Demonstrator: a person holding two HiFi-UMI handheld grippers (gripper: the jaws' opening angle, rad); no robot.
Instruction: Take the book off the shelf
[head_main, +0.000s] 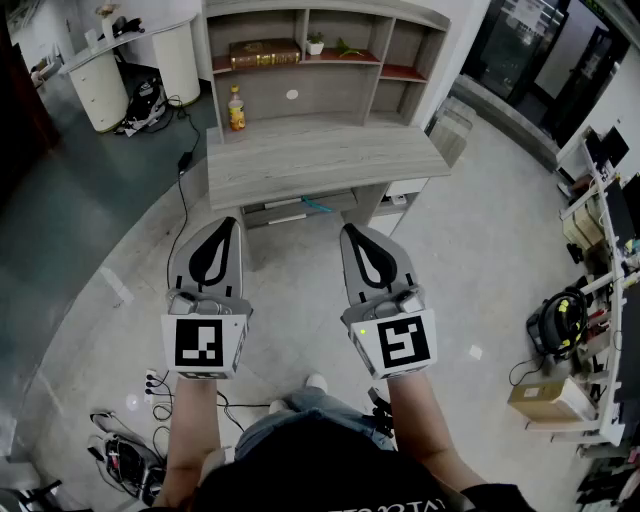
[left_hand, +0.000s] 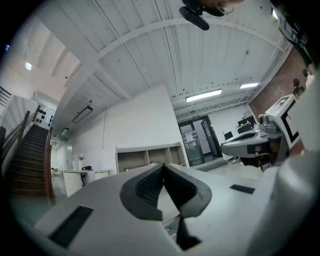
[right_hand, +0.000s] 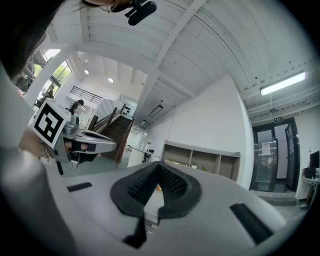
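- Left hand-held gripper (head_main: 229, 224): jaws fully together, nothing between them. Right hand-held gripper (head_main: 349, 232): pads meeting, also empty.
- Both are held side by side, roughly level and well apart from the shelf (head_main: 300, 62), with open floor in between.
- Book (head_main: 265, 52): brown, lying flat in the upper left compartment, untouched.
- Plant pot (head_main: 315, 44) sits in the next compartment along. An orange bottle (head_main: 236, 108) stands on the counter (head_main: 320, 155) below the book.
- Risk: if the jaws arrive closed, they would shove the book deeper instead of taking it.
- Risk: the book lies flat, so a pinch at one end may let it tilt, slip and drop onto the bottle.
- Risk: a reach drifting right could knock the pot.
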